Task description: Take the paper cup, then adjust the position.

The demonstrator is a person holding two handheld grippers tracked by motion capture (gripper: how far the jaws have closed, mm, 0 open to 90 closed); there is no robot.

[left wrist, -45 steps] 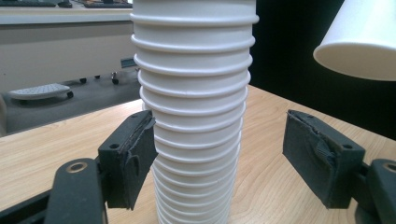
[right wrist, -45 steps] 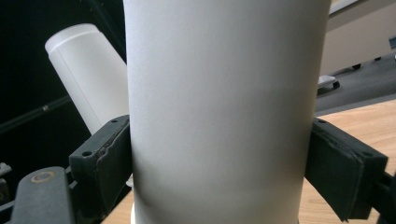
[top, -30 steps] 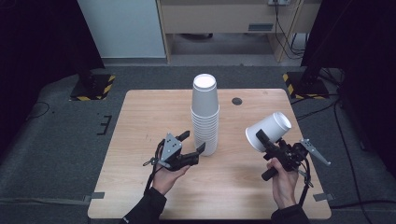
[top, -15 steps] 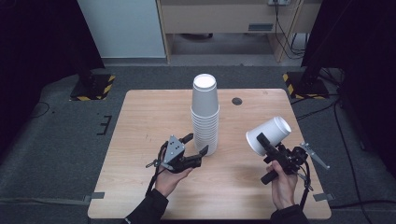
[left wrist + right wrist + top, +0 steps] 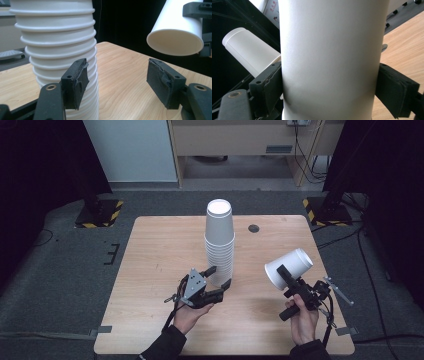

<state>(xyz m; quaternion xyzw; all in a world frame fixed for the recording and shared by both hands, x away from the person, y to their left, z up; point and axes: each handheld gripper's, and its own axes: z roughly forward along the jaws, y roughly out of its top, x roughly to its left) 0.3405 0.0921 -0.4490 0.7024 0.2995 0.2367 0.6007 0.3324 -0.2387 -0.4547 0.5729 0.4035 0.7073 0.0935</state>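
A tall stack of white paper cups (image 5: 219,242) stands upside down near the middle of the wooden surface (image 5: 150,250), its flat top at about 12 o'clock from the person's hands. The left gripper (image 5: 218,276) sits at the foot of the stack, at about 7 o'clock from it, with its jaws spread wide. In the left gripper view one pad (image 5: 76,83) lies just beside the ribbed rims low on the stack (image 5: 56,50), while the other pad (image 5: 163,83) stands well apart with bare wood between them; whether the near pad touches the rims cannot be told. The left hand (image 5: 192,312) grips the tool from below.

At about 4 o'clock from the stack, the right gripper (image 5: 286,276) holds a single white cup (image 5: 289,268) clear of the surface, tilted on its side with its closed base pointing toward 1 o'clock and its open mouth toward 7 o'clock. In the right gripper view both pads press against the cup's smooth wall (image 5: 332,57), one on each side, so the jaws are closed on it. The right hand (image 5: 300,317) holds the tool near the surface's front edge
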